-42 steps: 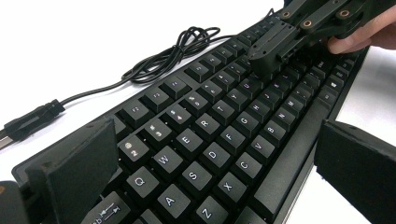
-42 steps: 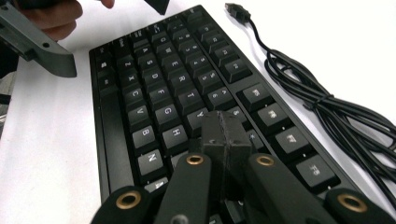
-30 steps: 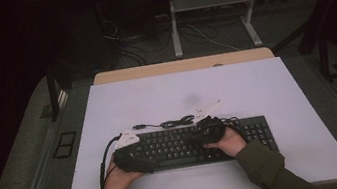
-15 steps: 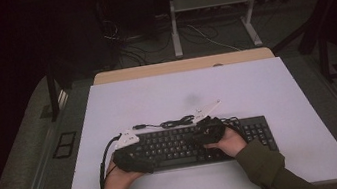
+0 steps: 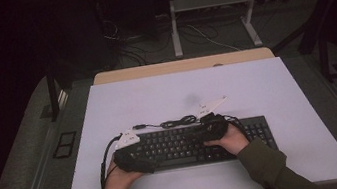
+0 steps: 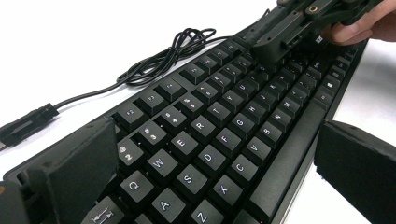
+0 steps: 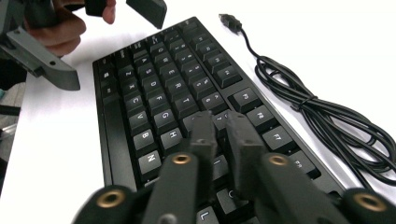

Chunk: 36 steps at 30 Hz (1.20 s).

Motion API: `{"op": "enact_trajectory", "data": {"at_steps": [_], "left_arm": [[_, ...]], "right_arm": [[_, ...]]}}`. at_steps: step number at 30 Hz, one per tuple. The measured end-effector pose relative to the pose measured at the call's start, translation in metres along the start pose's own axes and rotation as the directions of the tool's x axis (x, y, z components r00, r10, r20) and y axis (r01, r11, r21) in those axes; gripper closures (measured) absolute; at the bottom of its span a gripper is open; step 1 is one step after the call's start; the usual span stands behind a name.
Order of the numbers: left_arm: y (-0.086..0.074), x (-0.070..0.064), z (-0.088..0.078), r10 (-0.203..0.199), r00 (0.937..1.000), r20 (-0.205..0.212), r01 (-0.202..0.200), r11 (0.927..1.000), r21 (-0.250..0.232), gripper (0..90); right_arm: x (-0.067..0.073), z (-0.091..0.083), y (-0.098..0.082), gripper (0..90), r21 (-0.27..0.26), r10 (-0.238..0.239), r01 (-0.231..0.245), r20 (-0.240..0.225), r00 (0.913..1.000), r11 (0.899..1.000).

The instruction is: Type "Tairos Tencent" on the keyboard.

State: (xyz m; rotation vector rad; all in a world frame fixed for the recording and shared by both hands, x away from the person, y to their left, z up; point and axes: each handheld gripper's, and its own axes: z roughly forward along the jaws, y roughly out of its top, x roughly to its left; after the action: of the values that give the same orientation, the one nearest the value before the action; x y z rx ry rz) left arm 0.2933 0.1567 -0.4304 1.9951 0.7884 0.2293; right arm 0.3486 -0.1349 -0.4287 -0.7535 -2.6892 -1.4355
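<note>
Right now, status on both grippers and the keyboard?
Left gripper open, straddling keyboard end. Right gripper shut, fingers down on keys. Cable coiled behind.

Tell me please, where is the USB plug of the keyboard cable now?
In the high view the USB plug lies on the white table, just behind the keyboard at its left end, near the left gripper.

The keyboard keycaps read Q, W, E, R, A, S.
</note>
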Motion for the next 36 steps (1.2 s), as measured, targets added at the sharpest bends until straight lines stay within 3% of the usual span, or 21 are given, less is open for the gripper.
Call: {"op": "enact_trajectory", "data": {"at_steps": [9, 16, 36], "left_arm": [[0.002, 0.0, 0.0, -0.01, 1.0, -0.001, 0.01, 0.9999, -0.009, 0.0], [0.006, 0.002, -0.002, -0.011, 0.9999, -0.011, 0.011, 0.9996, -0.027, 2.0], [0.015, 0.004, 0.009, -0.002, 0.9999, -0.01, 0.002, 0.9996, -0.029, 24.2]], "right_arm": [[-0.002, -0.003, 0.002, 43.9, -0.059, 0.028, -0.028, 0.0, 0.9996, 0.998], [-0.003, -0.004, 0.001, 30.6, -0.093, 0.033, -0.033, -0.004, 0.9994, 0.995], [-0.009, -0.013, 0.002, 23.0, -0.136, 0.038, -0.035, 0.018, 0.9991, 0.99]]}}
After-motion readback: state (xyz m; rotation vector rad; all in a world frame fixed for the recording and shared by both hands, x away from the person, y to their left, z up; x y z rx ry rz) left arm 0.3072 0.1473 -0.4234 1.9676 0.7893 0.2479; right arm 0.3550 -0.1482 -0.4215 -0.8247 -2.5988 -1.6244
